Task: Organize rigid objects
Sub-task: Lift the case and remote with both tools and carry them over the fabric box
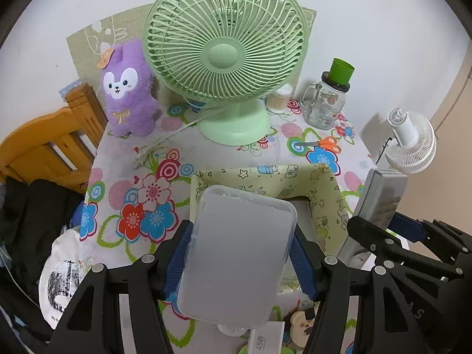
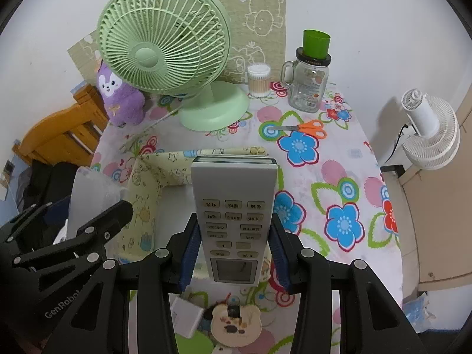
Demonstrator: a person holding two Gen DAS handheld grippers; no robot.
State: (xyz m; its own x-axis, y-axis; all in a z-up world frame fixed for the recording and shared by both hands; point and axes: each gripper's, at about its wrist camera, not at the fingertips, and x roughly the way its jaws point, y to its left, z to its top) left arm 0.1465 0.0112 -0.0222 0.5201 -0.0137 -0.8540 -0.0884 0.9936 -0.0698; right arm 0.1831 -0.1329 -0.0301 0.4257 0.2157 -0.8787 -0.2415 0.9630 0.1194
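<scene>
Over the floral tablecloth (image 1: 141,183), both grippers hover above the yellow box (image 1: 324,194), left gripper (image 1: 240,253) clamping the plastic container (image 1: 236,253), right gripper (image 2: 233,253) the remote (image 2: 233,221), likely for stowing inside

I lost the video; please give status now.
Left tool shut on plastic box. Right tool shut on remote control. Both over storage box. Nothing in the way.

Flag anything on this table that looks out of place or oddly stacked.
A green cup sits on the lid of the glass mug jar, an odd perch. Orange-handled scissors lie loose on the tablecloth, and the green fan's cord trails across it. Nothing looks spilled or broken.
</scene>
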